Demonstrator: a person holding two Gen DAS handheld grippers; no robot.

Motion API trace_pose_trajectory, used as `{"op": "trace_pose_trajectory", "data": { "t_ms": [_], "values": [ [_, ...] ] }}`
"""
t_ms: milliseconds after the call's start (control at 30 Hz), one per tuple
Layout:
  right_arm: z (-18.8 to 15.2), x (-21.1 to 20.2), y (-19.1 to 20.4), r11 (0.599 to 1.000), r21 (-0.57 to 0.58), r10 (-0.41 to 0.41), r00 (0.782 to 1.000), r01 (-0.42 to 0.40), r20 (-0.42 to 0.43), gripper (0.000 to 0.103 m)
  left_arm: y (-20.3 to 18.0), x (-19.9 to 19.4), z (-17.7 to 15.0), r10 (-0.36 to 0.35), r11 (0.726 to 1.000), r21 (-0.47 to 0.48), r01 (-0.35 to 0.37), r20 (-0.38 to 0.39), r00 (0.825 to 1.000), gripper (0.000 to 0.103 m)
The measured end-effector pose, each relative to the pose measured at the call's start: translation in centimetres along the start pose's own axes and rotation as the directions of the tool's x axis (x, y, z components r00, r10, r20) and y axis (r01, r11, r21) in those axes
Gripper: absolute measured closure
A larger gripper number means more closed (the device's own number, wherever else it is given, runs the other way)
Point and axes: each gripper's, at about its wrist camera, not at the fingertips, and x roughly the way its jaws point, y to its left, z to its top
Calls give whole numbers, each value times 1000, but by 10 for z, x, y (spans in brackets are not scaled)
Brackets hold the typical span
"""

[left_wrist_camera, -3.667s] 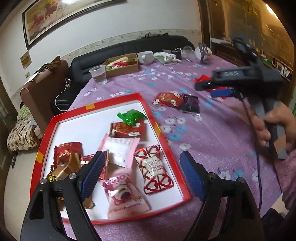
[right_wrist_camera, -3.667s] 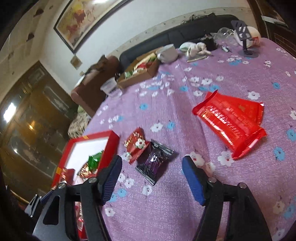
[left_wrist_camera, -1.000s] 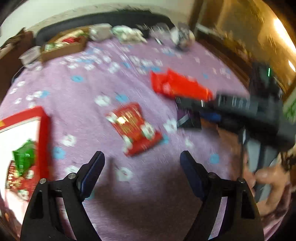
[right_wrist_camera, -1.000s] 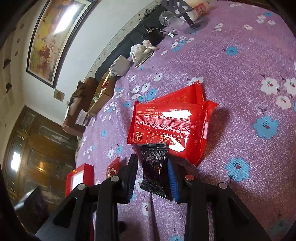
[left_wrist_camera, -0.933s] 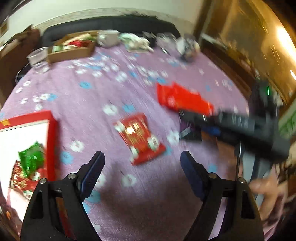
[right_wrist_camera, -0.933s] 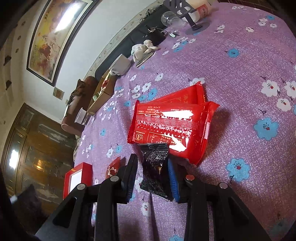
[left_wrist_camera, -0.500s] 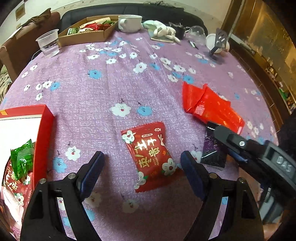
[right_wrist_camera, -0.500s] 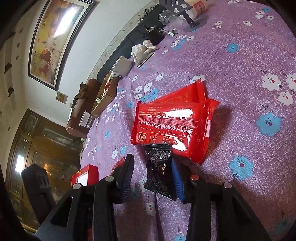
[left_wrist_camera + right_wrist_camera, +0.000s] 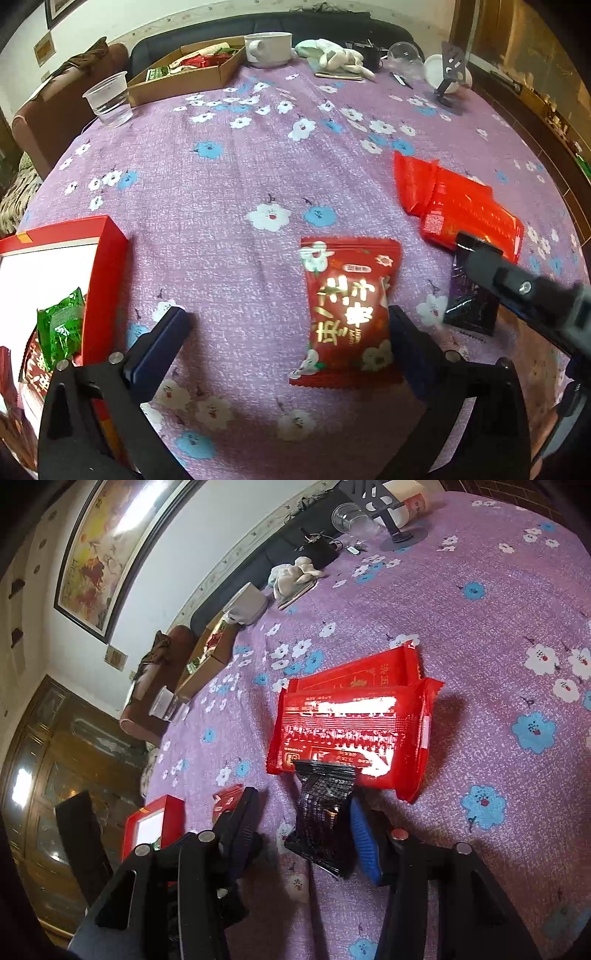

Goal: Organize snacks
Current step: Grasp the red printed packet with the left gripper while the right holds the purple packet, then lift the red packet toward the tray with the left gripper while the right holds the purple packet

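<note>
Left wrist view: the left gripper [image 9: 284,334] hangs over a purple tablecloth [image 9: 229,184] printed with white and blue flowers, its jaws opening wide. A red snack packet [image 9: 349,314] lies flat between them, close against the right-hand pad, unpinched. Left of the gripper sits a red tray [image 9: 105,280] with a green packet [image 9: 61,325] inside; to the right lies a black packet [image 9: 469,302] under the other tool's dark body, and beyond it two long red packs [image 9: 461,206]. Far ahead — at the table's edge — stand a clear plastic cup [image 9: 109,98], a cardboard box [image 9: 188,70], a white mug [image 9: 269,48] and a dark sofa [image 9: 258,24].

Right wrist view: the right gripper [image 9: 301,827] has its jaws closing, with the black packet [image 9: 325,812] standing crumpled between them — touching the blue pad on the right, a gap on the left, so released rather than clenched. Just ahead lie the long red packs [image 9: 354,731]. A framed painting [image 9: 103,550] hangs on the white wall, with dark wooden cabinets [image 9: 48,775] to the left.
</note>
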Motion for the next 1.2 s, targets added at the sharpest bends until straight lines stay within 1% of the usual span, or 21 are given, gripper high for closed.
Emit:
{"op": "trace_pose_trajectory", "data": {
  "t_ms": [33, 67, 200, 300, 433, 533, 600, 633, 700, 733, 767, 800, 833, 867, 967, 1067, 1200],
  "values": [
    [-1, 0, 2, 999, -19, -29, 1000, 29, 3, 73, 0, 0, 1, 1, 1000, 3, -1, -6, 1000, 0],
    [-3, 0, 6, 997, -46, -62, 998, 62, 8, 76, 0, 0, 1, 1, 1000, 3, -1, -12, 1000, 0],
    [-7, 2, 16, 985, -123, -122, 992, 125, 29, 77, -1, 1, 2, 4, 1000, 8, -4, -4, 1000, 0],
    [-12, 5, 27, 959, -204, -187, 981, 195, 58, 78, -4, 0, 2, 19, 999, 33, -19, 18, 1000, 0],
    [-15, 6, 32, 942, -247, -215, 974, 225, 68, 77, -11, -3, -1, 53, 995, 83, -58, 60, 997, 0],
    [-16, 6, 33, 939, -256, -218, 973, 229, 69, 76, -10, -3, -1, 38, 995, 87, -44, 78, 996, 2],
    [-15, 5, 33, 939, -257, -219, 973, 229, 69, 77, -13, -5, -2, 22, 994, 106, -32, 101, 995, 12],
    [-15, 6, 33, 937, -260, -221, 973, 232, 70, 77, -15, -7, -2, 18, 992, 118, -31, 113, 993, 16],
    [-15, 5, 32, 939, -258, -218, 973, 229, 69, 77, -20, -9, -3, -5, 989, 150, -15, 131, 991, 39],
    [-15, 4, 31, 942, -251, -211, 975, 221, 67, 77, -23, -10, -3, -19, 986, 166, -3, 135, 991, 45],
    [-14, 4, 30, 945, -245, -205, 977, 215, 65, 77, -26, -11, -4, -34, 982, 186, 7, 139, 990, 54],
    [-13, 4, 30, 948, -241, -201, 978, 210, 63, 77, -28, -12, -4, -39, 980, 199, 11, 140, 989, 61],
    [-13, 4, 29, 949, -238, -197, 978, 206, 62, 77, -30, -12, -4, -40, 977, 212, 9, 143, 989, 62],
    [-13, 4, 29, 951, -234, -193, 979, 202, 61, 77, -31, -13, -4, -43, 976, 219, 10, 145, 989, 66],
    [-11, 4, 25, 962, -209, -170, 984, 178, 54, 77, -32, -13, -5, -47, 975, 223, 12, 154, 987, 68],
    [-10, 3, 22, 969, -188, -151, 987, 158, 48, 77, -31, -15, -7, -48, 974, 225, 10, 163, 986, 69],
    [-10, 3, 22, 969, -190, -150, 987, 157, 49, 77, -28, -17, -10, -49, 977, 215, 13, 164, 985, 70]
  ]
}}
